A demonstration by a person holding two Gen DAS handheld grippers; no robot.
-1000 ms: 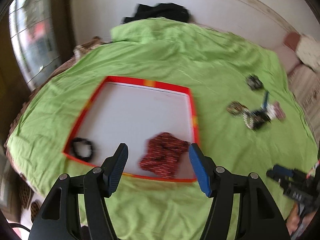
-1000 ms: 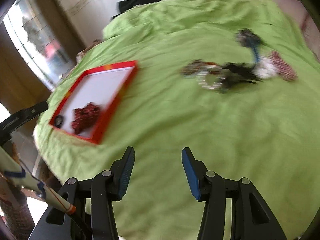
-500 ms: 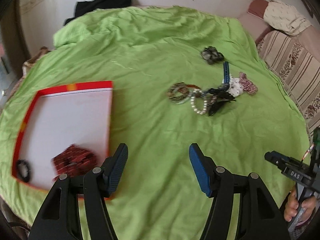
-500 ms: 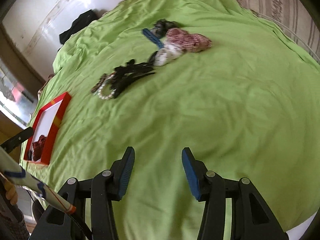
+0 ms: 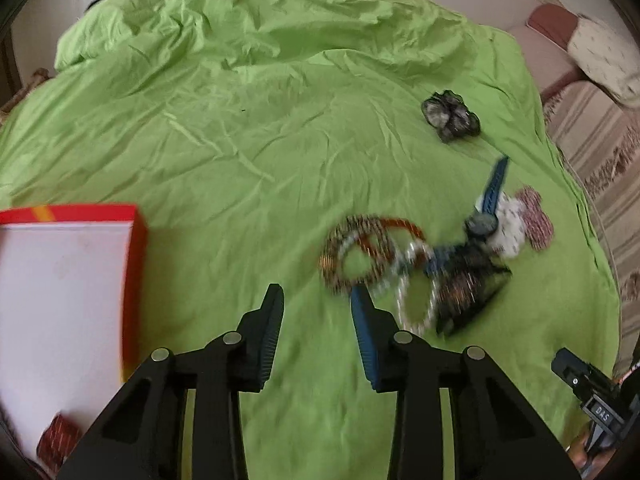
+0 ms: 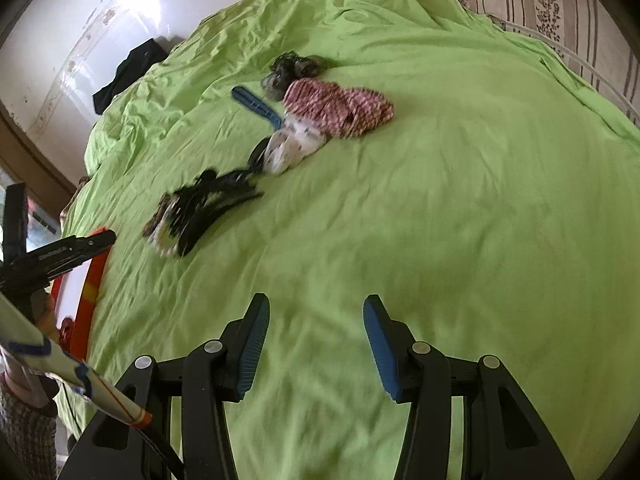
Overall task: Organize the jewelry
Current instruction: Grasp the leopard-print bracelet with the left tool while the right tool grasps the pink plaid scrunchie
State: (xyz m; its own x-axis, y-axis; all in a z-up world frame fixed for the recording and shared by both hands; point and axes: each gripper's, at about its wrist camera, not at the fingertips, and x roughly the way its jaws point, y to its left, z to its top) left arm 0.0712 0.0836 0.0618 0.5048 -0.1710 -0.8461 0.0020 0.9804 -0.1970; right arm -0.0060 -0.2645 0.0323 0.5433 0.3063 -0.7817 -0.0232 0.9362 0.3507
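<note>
While green sheet (image 5: 280,140) lies creased, left tool (image 5: 316,300) closing on nothing; right tool (image 6: 316,312) apart

White letters "DAS" stand on the right claw's black body (image 5: 600,408).

Rumpled green sheet (image 5: 248,128), black cloth (image 6: 128,72), striped cushion (image 6: 560,12)

The tray (image 5: 132,240) lies left of the jewelry pile (image 5: 400,264) on the sheet (image 5: 240,120).
</note>
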